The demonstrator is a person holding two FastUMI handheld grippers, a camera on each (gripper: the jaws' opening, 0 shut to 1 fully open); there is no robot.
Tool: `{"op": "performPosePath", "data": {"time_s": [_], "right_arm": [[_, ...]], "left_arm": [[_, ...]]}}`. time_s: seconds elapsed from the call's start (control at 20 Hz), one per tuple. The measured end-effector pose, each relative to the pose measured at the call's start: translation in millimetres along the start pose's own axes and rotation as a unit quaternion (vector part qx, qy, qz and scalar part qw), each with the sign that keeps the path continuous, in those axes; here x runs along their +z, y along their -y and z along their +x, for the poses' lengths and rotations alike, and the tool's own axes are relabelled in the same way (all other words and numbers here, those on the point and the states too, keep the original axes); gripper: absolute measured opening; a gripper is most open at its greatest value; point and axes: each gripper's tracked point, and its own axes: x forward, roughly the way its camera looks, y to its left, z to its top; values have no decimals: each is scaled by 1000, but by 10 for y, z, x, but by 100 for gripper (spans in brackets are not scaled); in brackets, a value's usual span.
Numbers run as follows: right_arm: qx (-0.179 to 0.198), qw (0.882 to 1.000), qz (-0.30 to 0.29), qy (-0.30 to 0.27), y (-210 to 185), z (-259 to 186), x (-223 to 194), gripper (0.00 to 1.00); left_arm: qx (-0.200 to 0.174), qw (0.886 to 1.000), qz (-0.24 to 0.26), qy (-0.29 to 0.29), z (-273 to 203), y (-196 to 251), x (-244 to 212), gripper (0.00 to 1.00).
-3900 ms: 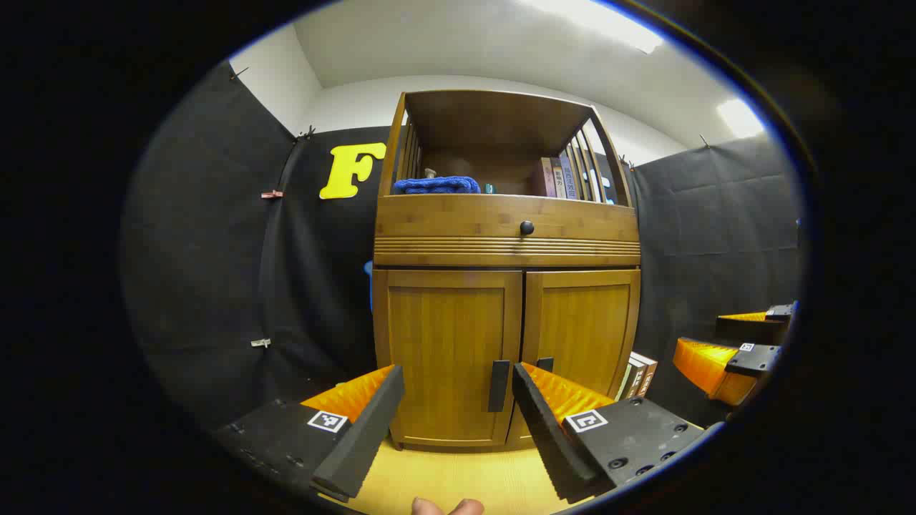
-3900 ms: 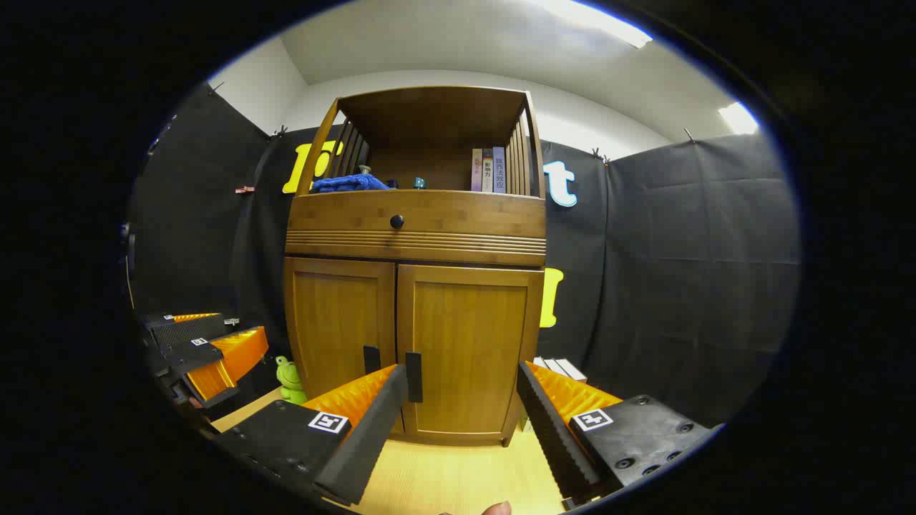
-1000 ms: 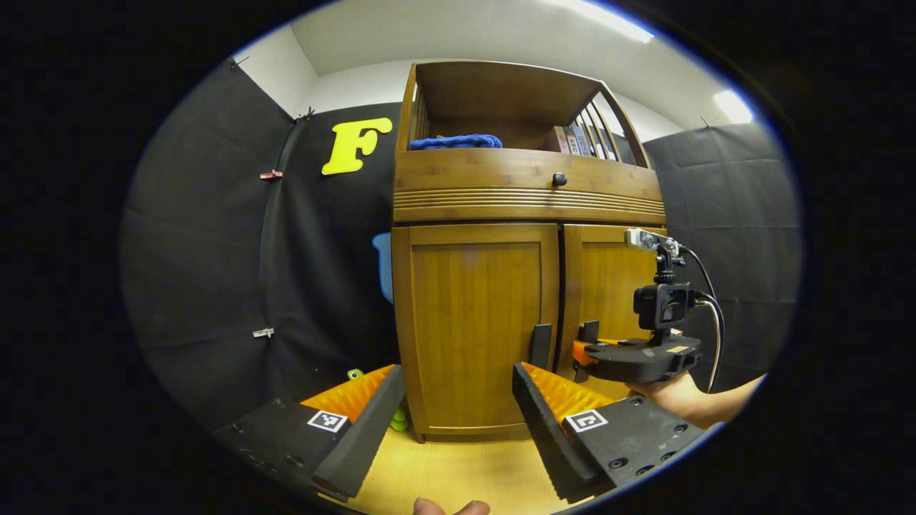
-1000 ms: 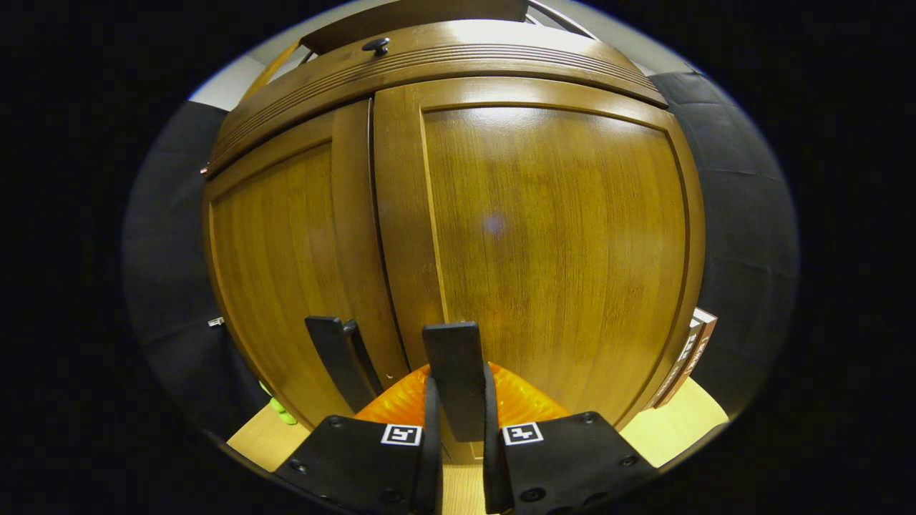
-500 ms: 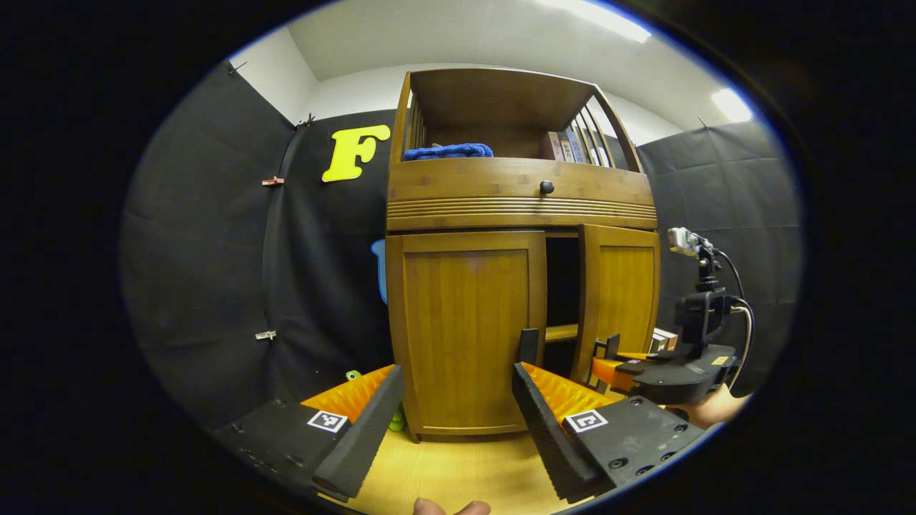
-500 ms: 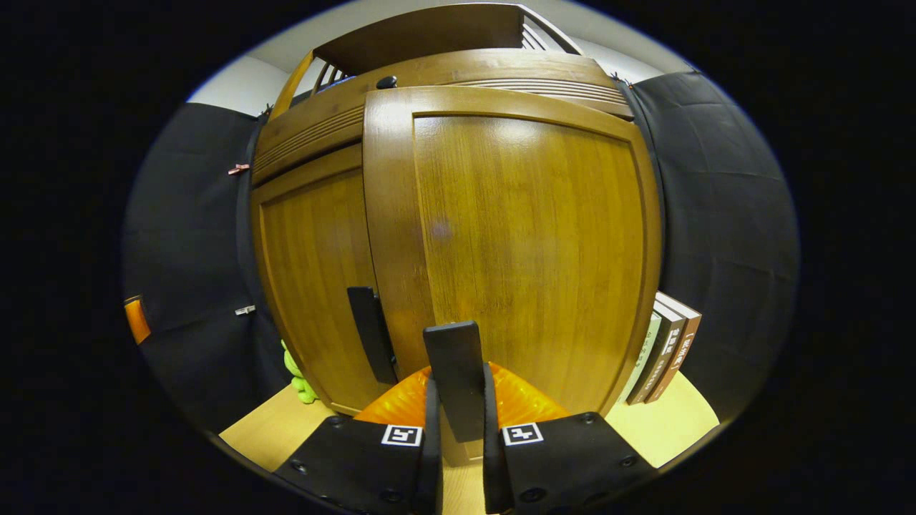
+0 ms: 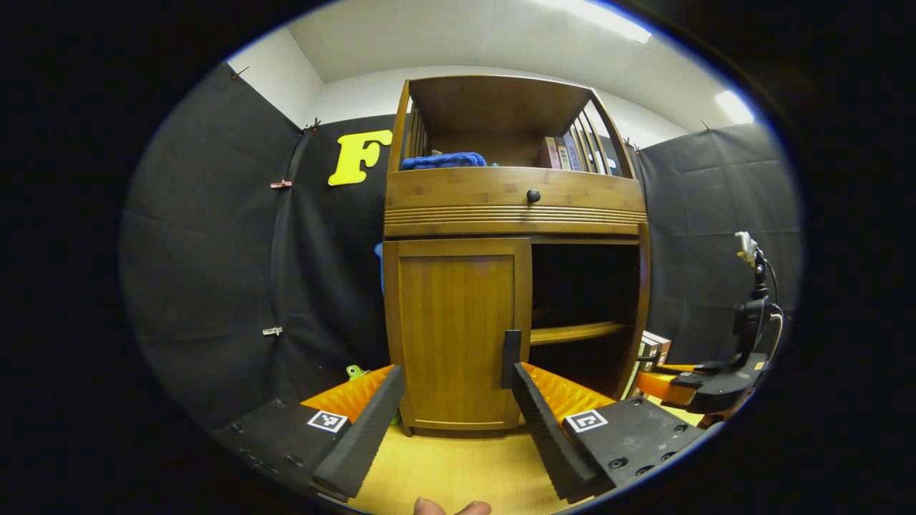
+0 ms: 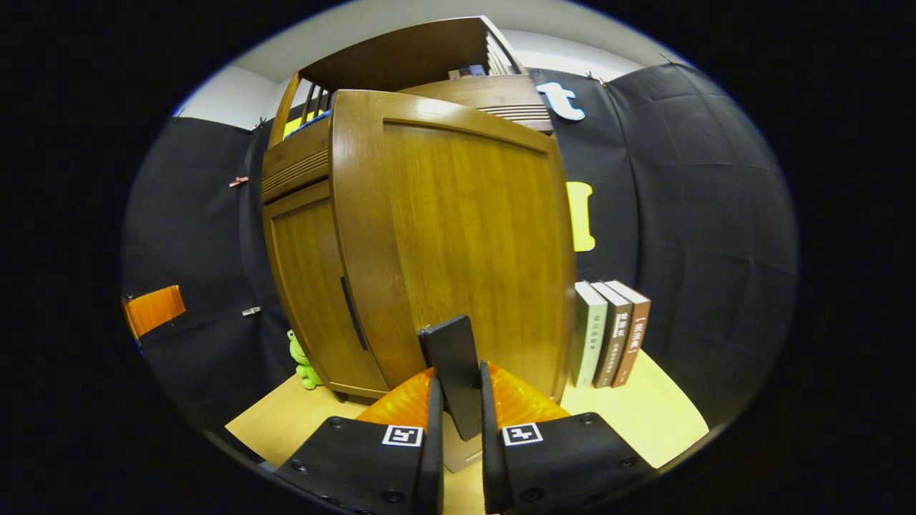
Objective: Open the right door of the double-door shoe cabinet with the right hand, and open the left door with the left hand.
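One door stands wide: right door (image 8: 458,236), its handle (image 8: 452,372) pinched by the right gripper (image 8: 458,415); left gripper (image 7: 451,415), fingers spread and empty, faces the shut left door (image 7: 458,329) (handle (image 7: 511,357) just ahead); risk: overswinging into the books (image 8: 608,329).

Brightness: both views are well lit, with even and warm colour on the wood.
Light source: ceiling lamps (image 7: 608,18) at the top of the left gripper view, overexposed to pure white.
Glare: a soft bright sheen runs down the rounded edge of the right door (image 8: 458,229) in the right gripper view.
Shadows: the open compartment (image 7: 583,286) of the shoe cabinet (image 7: 458,207) is very dark; the inside shelf (image 7: 572,332) catches a little light.
Distortion: strong fisheye; straight cabinet edges bow outward, most near the rim.
Focus: sharp in the middle, softer toward the rim; no motion blur is visible.
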Motion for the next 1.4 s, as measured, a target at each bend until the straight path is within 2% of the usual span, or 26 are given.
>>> {"op": "performPosePath", "data": {"time_s": [0.05, 0.2, 0.4, 1.05, 1.3, 1.4], "right_arm": [[-5, 1000, 8, -3, 94, -79, 6, 25], [-2, 1000, 23, -4, 286, -256, 93, 24], [3, 1000, 0, -4, 484, -365, 174, 24], [-50, 999, 12, 2, 1763, -569, 397, 19], [-48, 999, -13, -1, 1873, -610, 399, 19], [-60, 998, -32, 3, 1896, -687, 429, 19]], "left_arm": [[1, 1000, 0, 1, -19, 46, 14, 93], [1, 1000, 0, 2, -42, 202, 30, 93], [-6, 1000, 3, 6, -1, 438, 123, 93], [-15, 1000, 9, 10, 270, 996, 208, 95], [-18, 1000, 4, 12, 402, 1090, 221, 95], [-19, 1000, 4, 11, 444, 1097, 203, 95]]}}
